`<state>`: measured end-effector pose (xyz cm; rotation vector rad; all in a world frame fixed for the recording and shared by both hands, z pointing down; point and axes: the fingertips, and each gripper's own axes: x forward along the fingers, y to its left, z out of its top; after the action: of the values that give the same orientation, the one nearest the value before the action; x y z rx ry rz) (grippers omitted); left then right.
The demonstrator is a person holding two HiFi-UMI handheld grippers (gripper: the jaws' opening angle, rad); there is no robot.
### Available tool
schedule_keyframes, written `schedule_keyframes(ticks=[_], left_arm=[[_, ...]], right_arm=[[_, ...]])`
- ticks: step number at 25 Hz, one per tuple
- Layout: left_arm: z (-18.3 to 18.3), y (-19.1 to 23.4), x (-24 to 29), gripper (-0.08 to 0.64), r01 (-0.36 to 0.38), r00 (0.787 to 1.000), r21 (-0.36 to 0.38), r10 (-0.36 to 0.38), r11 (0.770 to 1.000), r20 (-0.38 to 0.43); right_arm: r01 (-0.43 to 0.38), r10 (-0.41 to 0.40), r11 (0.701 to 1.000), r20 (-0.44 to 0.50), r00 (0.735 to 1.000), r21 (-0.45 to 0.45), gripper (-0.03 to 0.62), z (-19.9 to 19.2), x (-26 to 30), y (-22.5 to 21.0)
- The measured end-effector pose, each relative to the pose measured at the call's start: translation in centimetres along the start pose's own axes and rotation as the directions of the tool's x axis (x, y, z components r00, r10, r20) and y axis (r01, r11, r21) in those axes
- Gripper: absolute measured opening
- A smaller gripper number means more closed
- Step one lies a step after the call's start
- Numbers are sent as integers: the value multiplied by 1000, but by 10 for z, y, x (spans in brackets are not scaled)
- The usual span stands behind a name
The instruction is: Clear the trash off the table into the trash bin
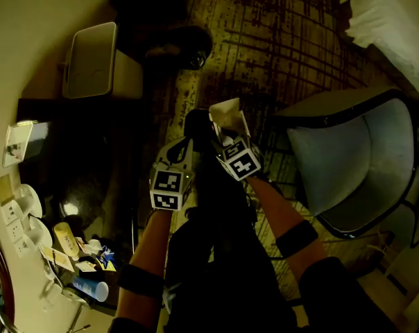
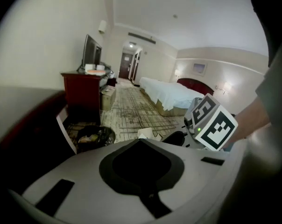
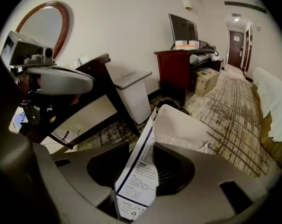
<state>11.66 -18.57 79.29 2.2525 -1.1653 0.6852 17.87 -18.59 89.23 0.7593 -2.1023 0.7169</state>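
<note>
My right gripper is shut on a white paper packet with a printed label. The packet sticks out past the jaws above the patterned carpet. Just to its left, my left gripper is shut with nothing in it. A round black trash bin lined with a dark bag stands on the floor ahead of both grippers, with some rubbish inside. The packet's edge and the right gripper's marker cube show in the left gripper view.
A dark table at the left carries cups, small packets and a blue bottle. A white lidded bin stands beside it. A grey armchair is close on the right. A bed lies beyond.
</note>
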Motion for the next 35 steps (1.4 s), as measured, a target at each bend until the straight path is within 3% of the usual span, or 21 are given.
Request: schedule_keyframes(ticks=[5,11,15,23,29,35], left_arm=[[-86,16,64,5,8,998,-29,-10,1000,-66],[-156,22,123,5,50,992,-45,-55,998,-111],[-197,33,149,5,29,990,-67,-38,997,-137],[-226,47,173,5,-17,985,-128,-6,992,-174],[-221,45,173,5,-12,986,-133,-10,991,-165],[-199,34,156,5,13,988,-117,-30,993,-149]], right_arm=[[-29,32,999,-97,995,34,179,-76,86,-8],[-60,65,998,-161,985,36,179,-142,167,-15],[-95,107,993,-204,973,67,179,-188,214,-16],[-80,82,997,-193,978,18,199,-170,235,-30],[-77,86,996,-204,975,50,230,-187,242,-29],[-18,28,998,-172,985,56,225,-157,200,-38]])
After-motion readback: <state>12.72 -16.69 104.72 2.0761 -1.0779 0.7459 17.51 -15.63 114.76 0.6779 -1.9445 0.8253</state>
